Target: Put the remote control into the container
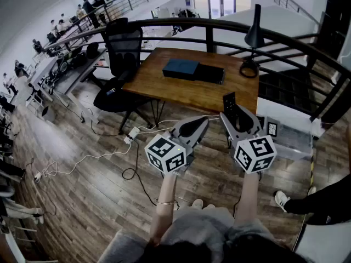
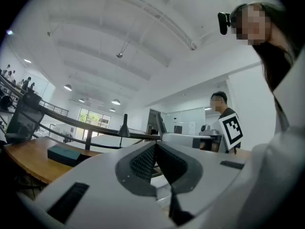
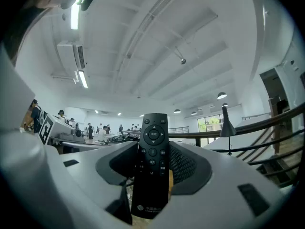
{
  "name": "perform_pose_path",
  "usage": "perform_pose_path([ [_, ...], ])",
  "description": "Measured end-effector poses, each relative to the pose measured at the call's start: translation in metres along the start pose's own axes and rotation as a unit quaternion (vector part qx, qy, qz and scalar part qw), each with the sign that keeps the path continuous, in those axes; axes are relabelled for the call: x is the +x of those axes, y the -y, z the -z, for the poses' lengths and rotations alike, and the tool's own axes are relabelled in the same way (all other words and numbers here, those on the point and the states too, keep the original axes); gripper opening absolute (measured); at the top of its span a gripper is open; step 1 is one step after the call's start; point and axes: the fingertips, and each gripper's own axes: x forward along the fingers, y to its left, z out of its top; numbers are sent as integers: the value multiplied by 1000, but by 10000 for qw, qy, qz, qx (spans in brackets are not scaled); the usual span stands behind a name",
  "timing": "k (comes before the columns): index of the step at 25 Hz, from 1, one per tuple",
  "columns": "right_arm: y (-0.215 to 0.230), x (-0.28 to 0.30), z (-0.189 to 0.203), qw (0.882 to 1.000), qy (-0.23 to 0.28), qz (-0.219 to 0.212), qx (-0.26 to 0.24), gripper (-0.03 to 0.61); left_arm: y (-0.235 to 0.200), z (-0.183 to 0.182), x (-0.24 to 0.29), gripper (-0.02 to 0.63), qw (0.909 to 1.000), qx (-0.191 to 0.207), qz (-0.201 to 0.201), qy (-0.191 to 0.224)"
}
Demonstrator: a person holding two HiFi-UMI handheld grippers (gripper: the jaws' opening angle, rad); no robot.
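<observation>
The right gripper [image 3: 154,148] is clamped on the black remote control [image 3: 151,171], which stands upright between its pads with the buttons facing back and its top clear above the jaw tips, a hold judged to suit lowering it end-first. The left gripper [image 2: 155,146], just beside the right, has its jaws together on nothing and appears to be kept in reserve. The dark blue-green box [image 1: 180,68], judged to be the container, lies on the wooden desk [image 1: 164,89], well ahead of both grippers and not yet reached.
</observation>
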Motion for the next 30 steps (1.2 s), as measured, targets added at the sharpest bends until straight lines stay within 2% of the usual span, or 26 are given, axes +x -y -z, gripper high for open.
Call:
perform_pose_path([
  [11,17,-6,12,9999,-117,-19,112,215,7,14,18,3,9999,-89,-5,-95],
  [30,42,-8,16,9994,-154,-254,179,215,13,20,40,3,9993,-86,-308,-169],
])
